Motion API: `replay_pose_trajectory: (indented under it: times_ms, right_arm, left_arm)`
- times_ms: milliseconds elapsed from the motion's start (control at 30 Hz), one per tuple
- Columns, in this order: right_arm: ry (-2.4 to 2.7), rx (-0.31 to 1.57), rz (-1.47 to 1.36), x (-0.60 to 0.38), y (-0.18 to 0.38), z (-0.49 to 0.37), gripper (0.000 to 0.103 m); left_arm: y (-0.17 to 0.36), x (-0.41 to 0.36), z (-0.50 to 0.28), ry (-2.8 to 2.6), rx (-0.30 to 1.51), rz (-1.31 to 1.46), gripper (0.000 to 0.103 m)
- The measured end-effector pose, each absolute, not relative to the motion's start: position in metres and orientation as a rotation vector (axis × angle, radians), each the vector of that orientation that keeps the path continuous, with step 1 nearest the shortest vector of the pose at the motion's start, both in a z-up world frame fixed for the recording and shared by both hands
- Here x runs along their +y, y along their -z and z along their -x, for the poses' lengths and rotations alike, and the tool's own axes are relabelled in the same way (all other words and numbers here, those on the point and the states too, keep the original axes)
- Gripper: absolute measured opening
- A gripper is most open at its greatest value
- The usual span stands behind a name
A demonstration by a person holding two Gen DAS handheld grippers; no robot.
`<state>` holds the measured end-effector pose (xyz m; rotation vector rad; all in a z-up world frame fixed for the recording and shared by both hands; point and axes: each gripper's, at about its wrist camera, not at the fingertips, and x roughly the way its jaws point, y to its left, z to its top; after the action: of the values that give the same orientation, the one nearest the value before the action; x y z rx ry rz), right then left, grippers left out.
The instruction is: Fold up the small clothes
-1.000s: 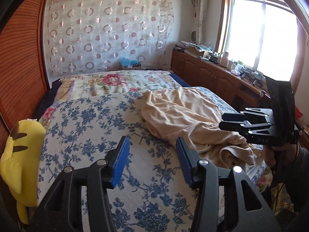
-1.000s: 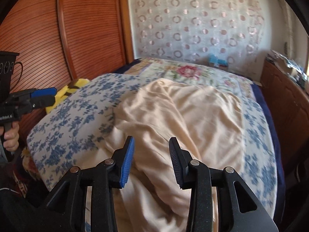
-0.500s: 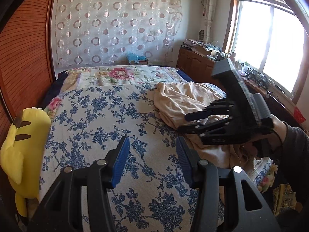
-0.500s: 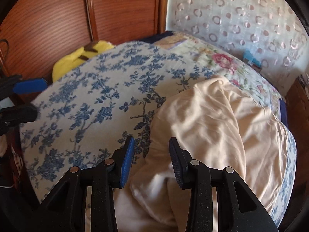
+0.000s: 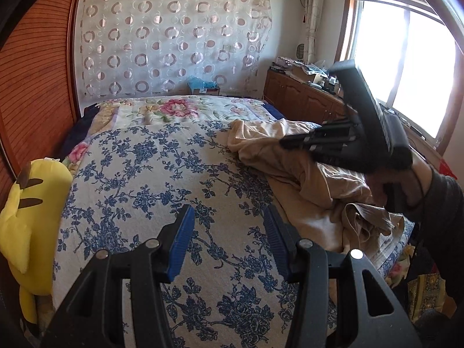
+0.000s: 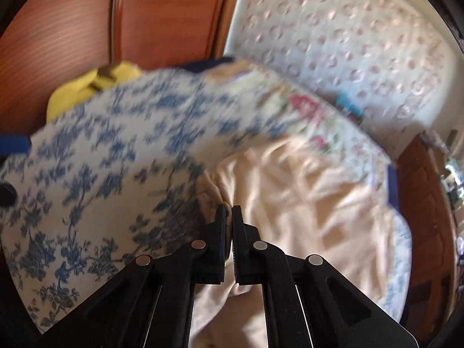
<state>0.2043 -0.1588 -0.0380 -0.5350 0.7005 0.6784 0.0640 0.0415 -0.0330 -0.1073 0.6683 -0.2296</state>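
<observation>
A crumpled cream garment [image 5: 307, 179] lies on the right side of the bed [image 5: 162, 174], over the blue-flowered cover. It also shows in the right wrist view [image 6: 304, 203], blurred by motion. My left gripper [image 5: 227, 232] is open and empty above the bare cover, left of the garment. My right gripper [image 6: 228, 229] has its jaws closed at the garment's left edge, and cloth shows between and below them. In the left wrist view the right gripper [image 5: 293, 142] hovers over the garment, held by a hand.
A yellow plush toy [image 5: 26, 217] hangs at the bed's left edge beside a wooden wardrobe [image 5: 32, 87]. A wooden cabinet [image 5: 304, 98] with clutter stands under the window on the right. A patterned curtain [image 5: 174, 37] hangs behind the bed.
My right gripper has closed from open at the garment's left edge and has swung further left. My left gripper stays open and has shifted only slightly.
</observation>
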Motion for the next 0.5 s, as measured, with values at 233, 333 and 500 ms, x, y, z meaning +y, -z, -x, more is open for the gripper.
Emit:
replay_pose_trajectory:
  times_ms: [233,333,500]
  right_arm:
    - [-0.522,0.649,0.513,-0.198,-0.003,-0.251,0.001]
    - [-0.433,0.641,0.537,-0.215,-0.007,-0.278,0.001]
    - [-0.188,0.701,0.566,-0.263,0.014,-0.343,0.001]
  left_arm:
    - [0.033,0.035,-0.062,0.246,0.669,0.100,0.049]
    - [0.032,0.036,-0.062,0.245,0.666,0.104,0.049]
    - [0.033,0.036,-0.062,0.248,0.669,0.102,0.049]
